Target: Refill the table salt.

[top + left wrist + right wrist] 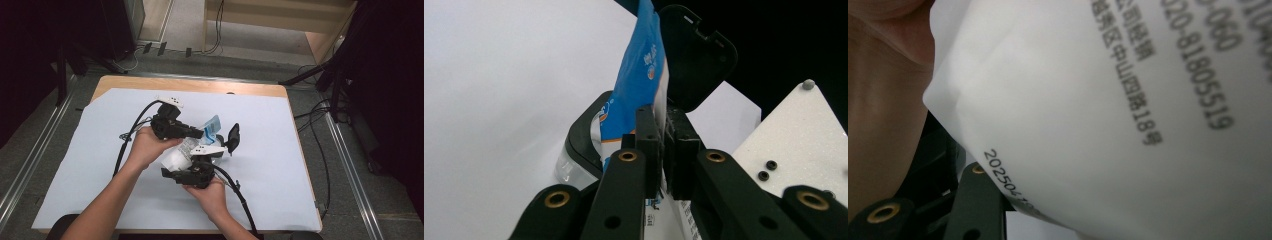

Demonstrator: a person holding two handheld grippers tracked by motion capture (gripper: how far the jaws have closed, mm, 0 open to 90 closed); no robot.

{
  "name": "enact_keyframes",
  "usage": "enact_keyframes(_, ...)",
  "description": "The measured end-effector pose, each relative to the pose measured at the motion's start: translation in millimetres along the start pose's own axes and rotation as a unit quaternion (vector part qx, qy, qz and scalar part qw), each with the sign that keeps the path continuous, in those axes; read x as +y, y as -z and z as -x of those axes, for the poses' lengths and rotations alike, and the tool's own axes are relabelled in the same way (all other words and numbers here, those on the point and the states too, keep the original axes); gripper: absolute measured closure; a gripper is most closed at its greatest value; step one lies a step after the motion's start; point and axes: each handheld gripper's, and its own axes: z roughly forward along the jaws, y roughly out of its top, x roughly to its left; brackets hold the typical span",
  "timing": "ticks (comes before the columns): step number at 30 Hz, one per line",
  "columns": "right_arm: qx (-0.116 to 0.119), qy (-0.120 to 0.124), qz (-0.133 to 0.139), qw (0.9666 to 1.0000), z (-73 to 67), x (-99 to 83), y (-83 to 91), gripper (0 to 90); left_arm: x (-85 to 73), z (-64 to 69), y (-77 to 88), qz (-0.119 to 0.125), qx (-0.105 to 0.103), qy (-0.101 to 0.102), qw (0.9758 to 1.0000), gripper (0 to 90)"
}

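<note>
Pouch (636, 85) handling is the work in hand: a blue-and-white plastic pouch is pinched at one edge between the shut jaws of the left gripper (663, 150), and it hangs just above a clear container (574, 160) with a black rim, whose black hinged lid (696, 60) stands open behind the pouch. In the high view the pouch (212, 127) sits near the middle of the pale blue mat (90, 165), just right of the left gripper (192, 132). The right gripper (167, 173) lies just below the container, its jaws part open; its own view shows the white printed back of the pouch (1128, 110) lying over the jaws, but whether the pads press on it I cannot tell. To do this step well, the left grip should probably stay firm on the edge while the right steadies the pouch's lower body, keeping it upright over the container's mouth. The open lid is the likeliest obstacle, standing close behind the pouch. Cables trail from both grippers across the mat toward the person's side, clear of the container. Beyond the mat's far edge, the wooden table (200, 85) shows as a strip.
</note>
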Motion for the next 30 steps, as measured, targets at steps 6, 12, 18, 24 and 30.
enact_keyframes(6,-0.003,0.004,-0.004,1.0,-1.9,0.7,-0.3,50.9,-0.1,-0.1,-0.6,0.0,0.003,-0.001,1.0,90.0)
enact_keyframes(12,-0.008,0.006,-0.012,0.9999,-2.2,1.4,-1.4,48.0,-0.1,-0.4,-1.6,0.0,0.004,0.003,1.0,90.0)
enact_keyframes(18,-0.007,0.003,-0.006,1.0,-1.6,1.7,-0.2,51.8,0.0,-0.7,-1.2,0.001,0.001,0.006,1.0,90.0)
enact_keyframes(24,0.007,-0.013,0.005,0.9999,-2.4,2.0,0.7,52.5,0.2,-2.0,1.1,0.002,-0.011,0.009,0.9999,86.2)
enact_keyframes(30,0.012,-0.025,0.014,0.9995,-2.4,1.5,2.4,53.0,0.5,-1.3,3.8,0.001,-0.01,0.01,0.9999,84.3)
